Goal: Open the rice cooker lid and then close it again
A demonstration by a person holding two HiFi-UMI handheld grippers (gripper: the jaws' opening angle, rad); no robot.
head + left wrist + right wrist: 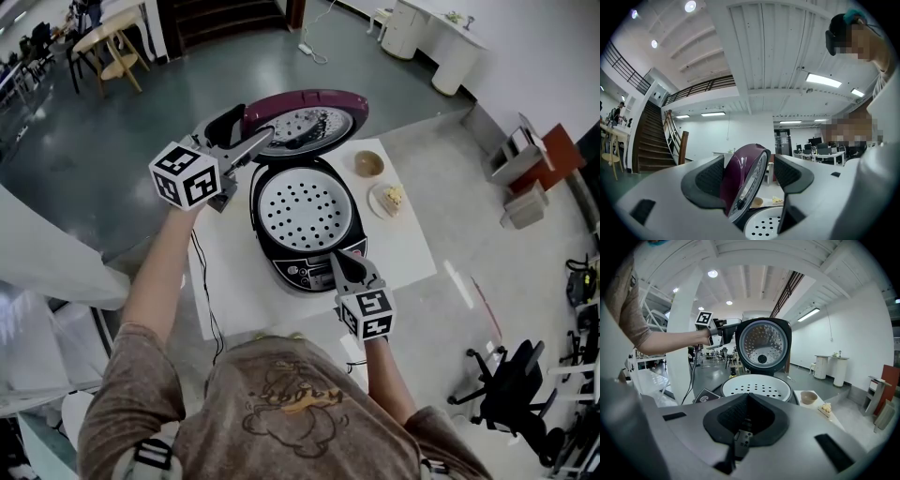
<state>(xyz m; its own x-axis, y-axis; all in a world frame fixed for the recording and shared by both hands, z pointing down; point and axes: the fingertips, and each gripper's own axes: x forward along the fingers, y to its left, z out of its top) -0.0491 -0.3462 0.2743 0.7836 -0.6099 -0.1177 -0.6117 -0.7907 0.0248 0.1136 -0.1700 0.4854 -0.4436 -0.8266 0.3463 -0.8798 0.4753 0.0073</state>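
Observation:
The rice cooker [281, 265] stands on a white table [408, 246] with its maroon lid [314, 114] raised upright. Inside it sits a white perforated steam tray [305, 208]. My left gripper [255, 143] is open, its jaws either side of the lid's rim [740, 180]. The left pad rests against the rim and a small gap shows at the right pad. My right gripper [339, 260] is shut on nothing and hovers over the cooker's front control panel [309, 273]. From the right gripper view [747, 401] I see the lid's metal underside [763, 345] and the tray [757, 386].
A small brown bowl [368, 164] and a plate with food [387, 199] sit on the table to the right of the cooker. A black cable [201, 267] hangs off the table's left edge. An office chair [511, 380] stands on the floor at right.

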